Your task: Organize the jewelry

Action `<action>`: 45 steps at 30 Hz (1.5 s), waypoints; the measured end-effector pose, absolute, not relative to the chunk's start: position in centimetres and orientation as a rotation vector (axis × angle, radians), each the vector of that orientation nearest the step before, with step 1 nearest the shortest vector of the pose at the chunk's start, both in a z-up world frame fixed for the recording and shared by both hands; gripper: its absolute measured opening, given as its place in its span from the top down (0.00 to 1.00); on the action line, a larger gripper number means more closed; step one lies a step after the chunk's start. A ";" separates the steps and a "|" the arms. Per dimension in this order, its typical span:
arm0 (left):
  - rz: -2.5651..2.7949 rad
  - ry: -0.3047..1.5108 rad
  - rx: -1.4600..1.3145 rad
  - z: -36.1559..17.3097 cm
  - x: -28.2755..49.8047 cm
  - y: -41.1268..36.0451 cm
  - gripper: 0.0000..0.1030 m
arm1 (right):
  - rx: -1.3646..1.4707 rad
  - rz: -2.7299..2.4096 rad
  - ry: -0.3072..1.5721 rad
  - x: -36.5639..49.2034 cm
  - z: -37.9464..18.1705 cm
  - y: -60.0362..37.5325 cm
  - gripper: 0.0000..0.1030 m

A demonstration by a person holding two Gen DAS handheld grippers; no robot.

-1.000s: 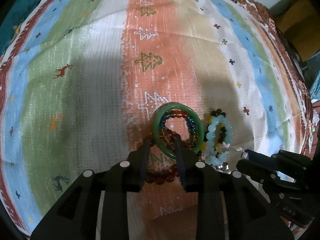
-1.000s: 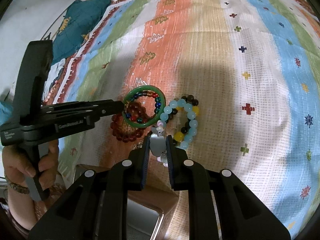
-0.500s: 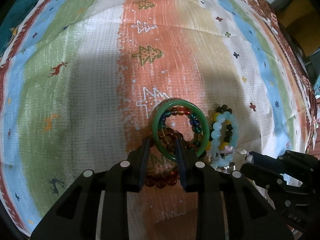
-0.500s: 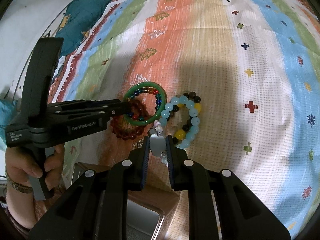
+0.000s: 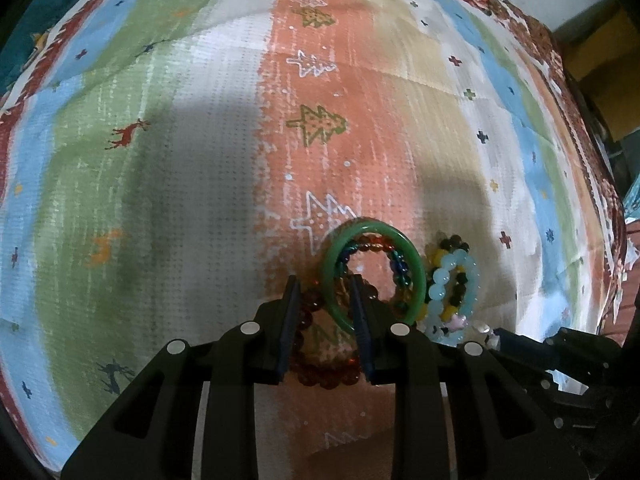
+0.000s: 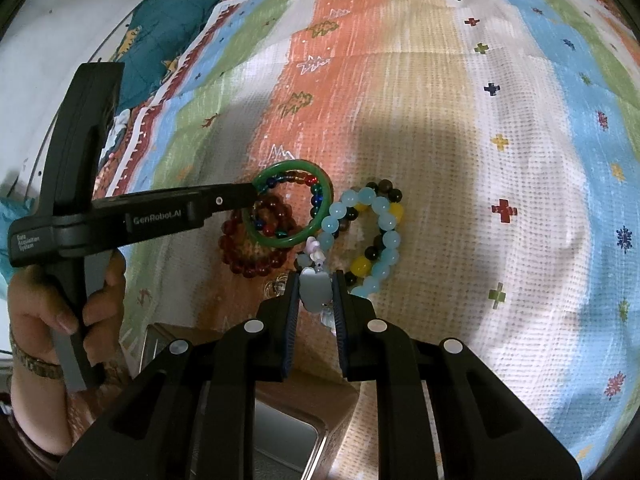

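Lying on a striped, tree-patterned cloth (image 6: pixel 460 128), one cluster of jewelry sits at the lower centre of both wrist views. Count of items visible:

1. Green bangle (image 5: pixel 374 276) (image 6: pixel 294 204): one. It is tilted, with its near edge between the fingers of the left gripper (image 5: pixel 326 320) (image 6: pixel 250 194).
2. Multicolour bead bracelet (image 5: pixel 394 266) (image 6: pixel 312 192): one, seen inside the bangle's ring.
3. Dark red bead bracelet (image 5: pixel 324 372) (image 6: pixel 256 248): one, partly under the bangle, toward the lower left of the cluster.
4. Pale blue bead bracelet (image 5: pixel 452 280) (image 6: pixel 376 240): one, just right of the bangle and touching it in the right wrist view.
5. Black-and-yellow bead bracelet (image 5: pixel 454 302) (image 6: pixel 370 254): one, overlapping the pale blue one.
6. Grey charm (image 6: pixel 316 290): one, with a small string of pale beads running from it up toward the bangle.

Gripper status:

- Left gripper: jaws narrow, set either side of the green bangle's rim. Whether the pads press on it cannot be told. A person's hand (image 6: pixel 56 312) holds its handle at the lower left of the right wrist view.
- Right gripper (image 6: pixel 316 300) (image 5: pixel 504 338): jaws nearly closed, clamped on the grey charm.

One box (image 6: pixel 288 432) with a pale interior shows at the bottom of the right wrist view, beneath the right gripper.
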State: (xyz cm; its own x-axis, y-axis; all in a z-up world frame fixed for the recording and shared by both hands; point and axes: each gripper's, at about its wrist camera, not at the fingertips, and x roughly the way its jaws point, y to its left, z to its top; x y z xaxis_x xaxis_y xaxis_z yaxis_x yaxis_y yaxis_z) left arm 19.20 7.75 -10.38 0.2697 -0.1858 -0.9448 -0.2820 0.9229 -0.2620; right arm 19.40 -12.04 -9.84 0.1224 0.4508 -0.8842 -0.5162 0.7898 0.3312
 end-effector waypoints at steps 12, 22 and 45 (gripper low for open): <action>0.065 1.317 -0.376 -10.5 19.6 7.2 0.77 | -0.066 0.707 1.269 19.5 -9.9 -12.0 0.83; 0.044 1.316 -0.335 -10.6 19.6 6.3 0.87 | -0.070 0.703 1.275 19.4 -10.1 -11.9 0.83; 0.038 1.273 -0.292 -9.0 18.8 5.9 0.94 | -0.065 0.701 1.266 19.4 -9.9 -12.0 0.83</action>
State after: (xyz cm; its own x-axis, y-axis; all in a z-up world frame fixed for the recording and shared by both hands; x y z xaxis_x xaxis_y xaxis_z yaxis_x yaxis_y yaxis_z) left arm 18.77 5.86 -9.04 0.2980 -0.1329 -0.9453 -0.1885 0.9626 -0.1947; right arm 19.39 -11.99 -9.91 0.1235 0.4458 -0.8866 -0.5148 0.7926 0.3268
